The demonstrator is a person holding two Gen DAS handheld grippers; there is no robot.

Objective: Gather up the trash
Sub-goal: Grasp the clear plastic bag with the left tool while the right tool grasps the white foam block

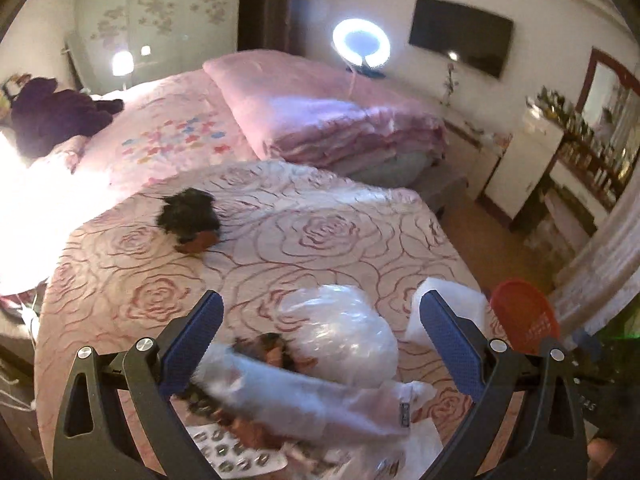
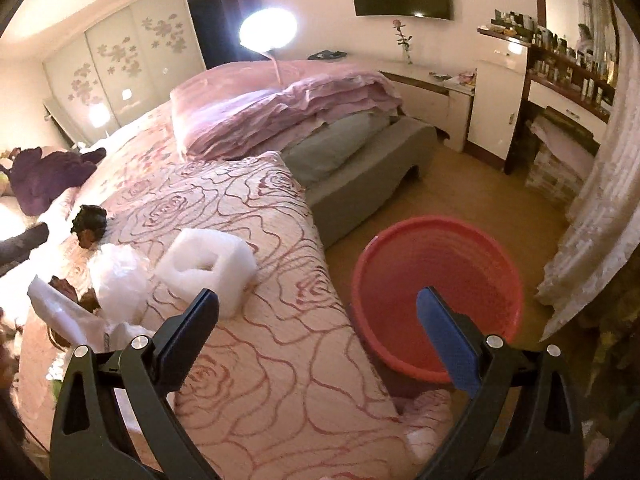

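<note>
Closest to us in the left wrist view, our left gripper [image 1: 320, 344] hangs with its jaws spread wide and nothing between them, low in the frame over a heap of trash. We see a crumpled clear plastic bag [image 1: 340, 320] at lower centre, a long plastic wrapper [image 1: 296, 400] lying just below it, and a blister pack [image 1: 232, 456] at the bottom edge. A white foam block [image 1: 452, 304] sits at lower right, partly behind the right finger, and a dark tuft [image 1: 188, 216] lies apart at centre left on the rose-patterned bedspread [image 1: 320, 232]. We judge the collecting barely begun: all of this is on the bed.

Nearest in the right wrist view, our right gripper [image 2: 320, 332] is also wide open and empty. Beyond its right finger the red basin [image 2: 440, 268] stands on the floor at lower right, beside the bed, and looks empty as far as we can see. The foam block [image 2: 208, 264], hollow in the middle, rests left of centre beside the plastic bag [image 2: 116, 276].
</note>
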